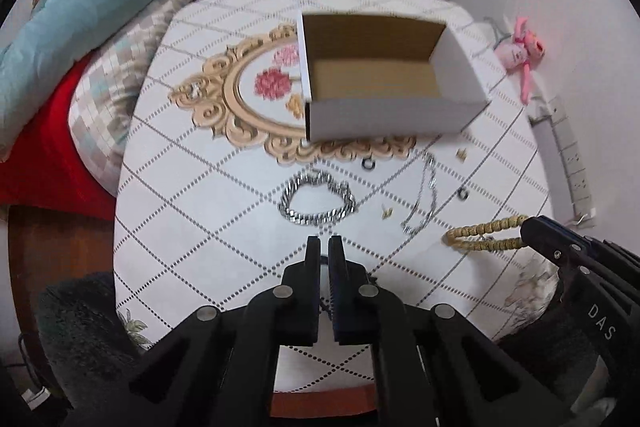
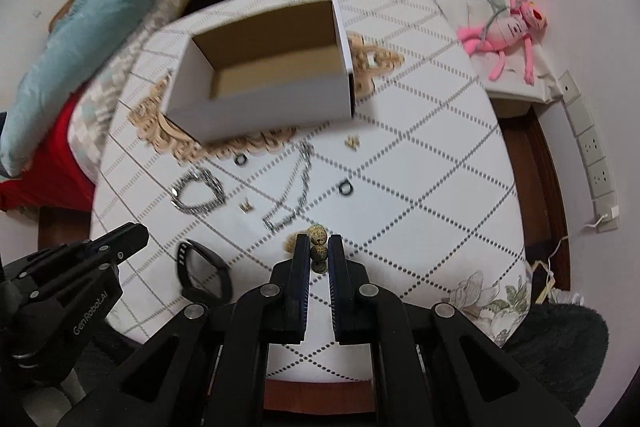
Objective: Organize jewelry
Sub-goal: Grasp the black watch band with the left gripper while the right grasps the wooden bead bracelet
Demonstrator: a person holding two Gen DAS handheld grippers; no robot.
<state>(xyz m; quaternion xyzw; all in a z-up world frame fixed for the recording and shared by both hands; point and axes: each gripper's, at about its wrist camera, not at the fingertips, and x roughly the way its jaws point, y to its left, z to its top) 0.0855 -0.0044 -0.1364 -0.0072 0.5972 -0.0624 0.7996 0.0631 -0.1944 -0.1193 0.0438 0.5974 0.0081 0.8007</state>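
Chunky silver chain bracelet (image 1: 318, 199), looped

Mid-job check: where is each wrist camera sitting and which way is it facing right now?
Left wrist: on the left claw, looking steeply down at the table; its shut fingers pinch a black band; the right claw shows at right, holding the bead bracelet.
Right wrist: on the right claw, looking steeply down; beads between its fingers; the left claw at left holds the black band.
Shared: box, chain bracelet, necklace, pink toy.
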